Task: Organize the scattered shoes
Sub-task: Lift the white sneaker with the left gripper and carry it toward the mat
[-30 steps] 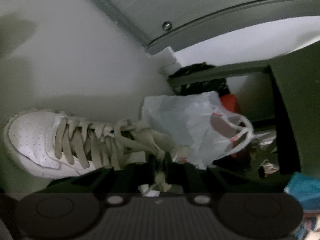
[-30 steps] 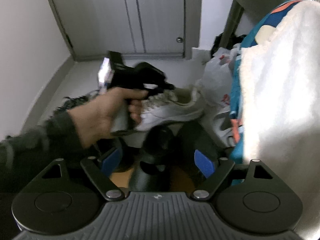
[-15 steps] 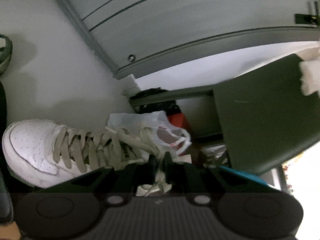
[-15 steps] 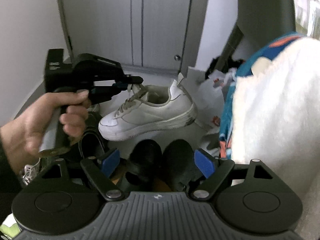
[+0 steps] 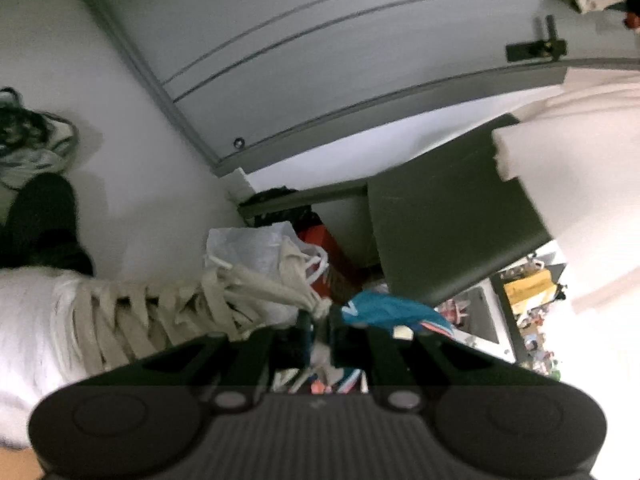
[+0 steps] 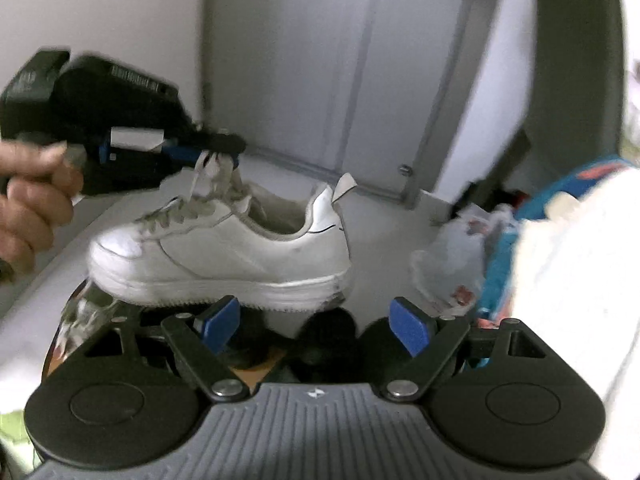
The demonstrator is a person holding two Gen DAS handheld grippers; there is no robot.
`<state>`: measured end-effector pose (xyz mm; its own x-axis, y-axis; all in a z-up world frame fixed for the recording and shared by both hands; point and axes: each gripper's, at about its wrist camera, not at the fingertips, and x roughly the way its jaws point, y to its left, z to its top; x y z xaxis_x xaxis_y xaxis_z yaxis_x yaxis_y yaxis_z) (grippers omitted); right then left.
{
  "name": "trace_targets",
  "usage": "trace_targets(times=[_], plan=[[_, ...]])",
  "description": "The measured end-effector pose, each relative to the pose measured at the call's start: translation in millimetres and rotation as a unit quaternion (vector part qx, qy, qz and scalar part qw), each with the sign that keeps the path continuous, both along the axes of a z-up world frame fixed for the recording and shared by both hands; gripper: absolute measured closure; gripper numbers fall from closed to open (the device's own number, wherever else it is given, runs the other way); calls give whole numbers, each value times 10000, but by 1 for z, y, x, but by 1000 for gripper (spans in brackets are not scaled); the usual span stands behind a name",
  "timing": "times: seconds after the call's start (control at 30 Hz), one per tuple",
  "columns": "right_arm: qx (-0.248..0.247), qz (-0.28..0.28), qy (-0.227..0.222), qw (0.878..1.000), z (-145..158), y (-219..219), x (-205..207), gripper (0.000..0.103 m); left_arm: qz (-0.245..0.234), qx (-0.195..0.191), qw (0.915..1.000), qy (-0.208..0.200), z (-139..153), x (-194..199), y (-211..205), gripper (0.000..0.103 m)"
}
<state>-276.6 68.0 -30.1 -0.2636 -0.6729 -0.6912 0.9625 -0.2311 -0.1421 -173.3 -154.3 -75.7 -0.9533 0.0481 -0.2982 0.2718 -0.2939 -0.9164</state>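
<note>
A white sneaker [image 6: 224,252] with beige laces hangs in the air, toe to the left and heel to the right. My left gripper [image 6: 218,148] is shut on the knot of its laces, with a hand around the handle at the left edge. In the left wrist view the same sneaker [image 5: 60,320] fills the lower left, and the laces run into my left gripper [image 5: 318,330]. My right gripper [image 6: 316,324] stands open just below the sneaker's sole, its blue pads apart with nothing between them. Black shoes [image 6: 332,336] lie on the floor under it.
A grey closed door [image 6: 320,60] stands behind. A white plastic bag [image 6: 452,264] and a blue cloth [image 6: 500,256] lie to the right, beside a white fluffy fabric [image 6: 568,280]. A dark shelf unit [image 5: 448,232] stands by the wall. Another shoe [image 5: 36,148] lies at the far left.
The left gripper has lifted the white sneaker higher by its laces and brought it closer to the right gripper. The right gripper has stayed open.
</note>
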Motion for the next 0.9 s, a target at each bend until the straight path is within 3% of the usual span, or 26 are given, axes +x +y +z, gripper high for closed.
trace_targets(times=[0.33, 0.9], plan=[[148, 733, 73, 9972, -7, -22, 74, 17, 445, -281, 9986, -103, 3, 119, -3, 96], [462, 1431, 177, 9885, -17, -74, 149, 17, 1492, -131, 9870, 585, -14, 261, -4, 96]])
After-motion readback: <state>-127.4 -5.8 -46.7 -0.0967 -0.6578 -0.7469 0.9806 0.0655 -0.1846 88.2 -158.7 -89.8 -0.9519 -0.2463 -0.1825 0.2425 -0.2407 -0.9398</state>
